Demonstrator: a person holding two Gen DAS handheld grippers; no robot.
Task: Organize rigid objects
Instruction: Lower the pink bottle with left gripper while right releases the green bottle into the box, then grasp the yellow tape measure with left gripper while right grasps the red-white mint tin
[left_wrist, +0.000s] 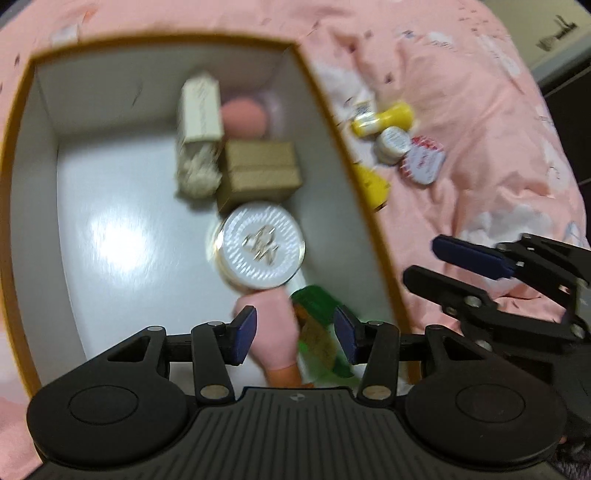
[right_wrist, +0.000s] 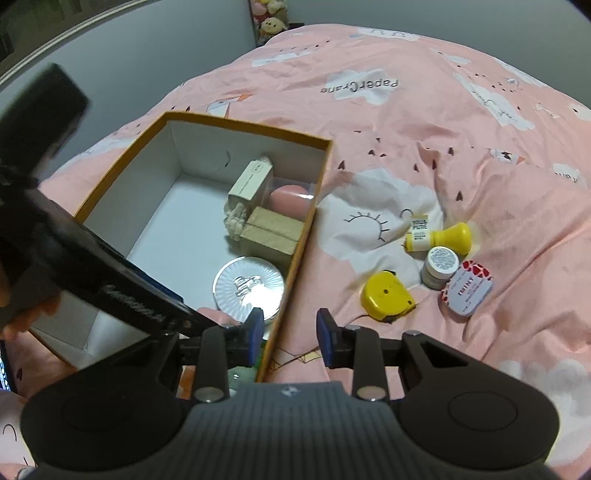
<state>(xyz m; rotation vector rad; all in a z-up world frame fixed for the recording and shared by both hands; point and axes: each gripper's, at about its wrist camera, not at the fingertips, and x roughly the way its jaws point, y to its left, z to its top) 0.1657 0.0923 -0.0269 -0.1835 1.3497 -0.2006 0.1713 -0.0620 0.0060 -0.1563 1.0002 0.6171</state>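
Rigid objects sit partly inside an orange-edged box (right_wrist: 207, 120) on a pink bedspread (right_wrist: 424, 122). Along the box's right wall lie a cream carton (right_wrist: 251, 181), a brown box (right_wrist: 271, 230), a round silver tin (right_wrist: 248, 286) and, nearest, a pink item (left_wrist: 271, 332) beside a green one (left_wrist: 319, 302). On the bedspread to the right lie a yellow bottle (right_wrist: 439, 236), small white jar (right_wrist: 441, 266), red-patterned tin (right_wrist: 466, 291) and yellow tape measure (right_wrist: 386, 293). Left gripper (left_wrist: 295, 334) hovers over the box, claw apart and empty. Right gripper (right_wrist: 290, 338) straddles the box's right wall, claw apart, gripping nothing
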